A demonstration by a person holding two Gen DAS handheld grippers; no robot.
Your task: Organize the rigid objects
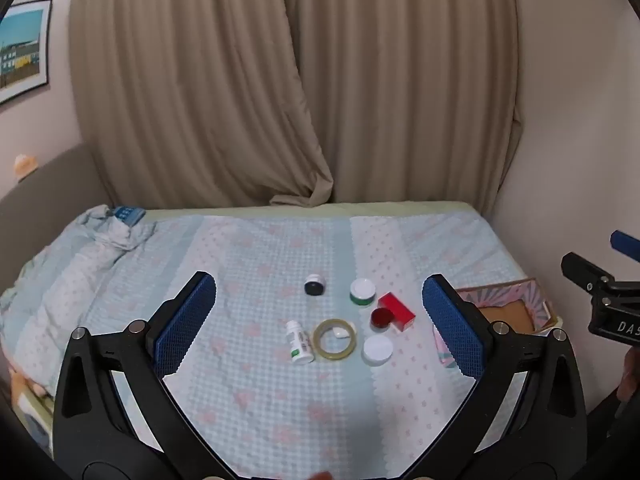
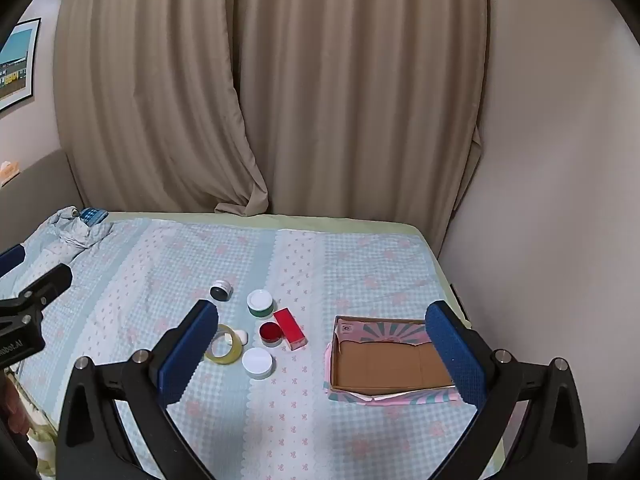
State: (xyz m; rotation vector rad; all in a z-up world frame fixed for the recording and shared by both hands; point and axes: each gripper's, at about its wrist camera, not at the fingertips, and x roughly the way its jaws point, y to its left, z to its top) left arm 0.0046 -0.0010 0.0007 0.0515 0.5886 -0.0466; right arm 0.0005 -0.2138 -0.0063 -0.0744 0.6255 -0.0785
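Note:
Small objects lie grouped on the bed: a white pill bottle [image 1: 299, 342] on its side, a tape ring [image 1: 334, 339] [image 2: 224, 345], a black-lidded jar [image 1: 314, 285] [image 2: 220, 290], a green jar with a white lid [image 1: 363, 291] [image 2: 260, 303], a red box [image 1: 397, 312] [image 2: 289, 328], a red round lid [image 1: 382, 317] [image 2: 270, 333] and a white round jar [image 1: 377, 350] [image 2: 257, 362]. An open cardboard box [image 2: 390, 362] [image 1: 510, 312] sits to their right. My left gripper [image 1: 320, 328] is open and empty above the group. My right gripper [image 2: 320, 344] is open and empty, between the group and the box.
The bed [image 1: 248, 264] has a blue checked sheet, with a bunched quilt [image 1: 80, 264] at the left. Beige curtains [image 1: 280, 80] hang behind it and a wall [image 2: 560, 160] bounds its right side. A framed picture [image 1: 24, 52] hangs at the left.

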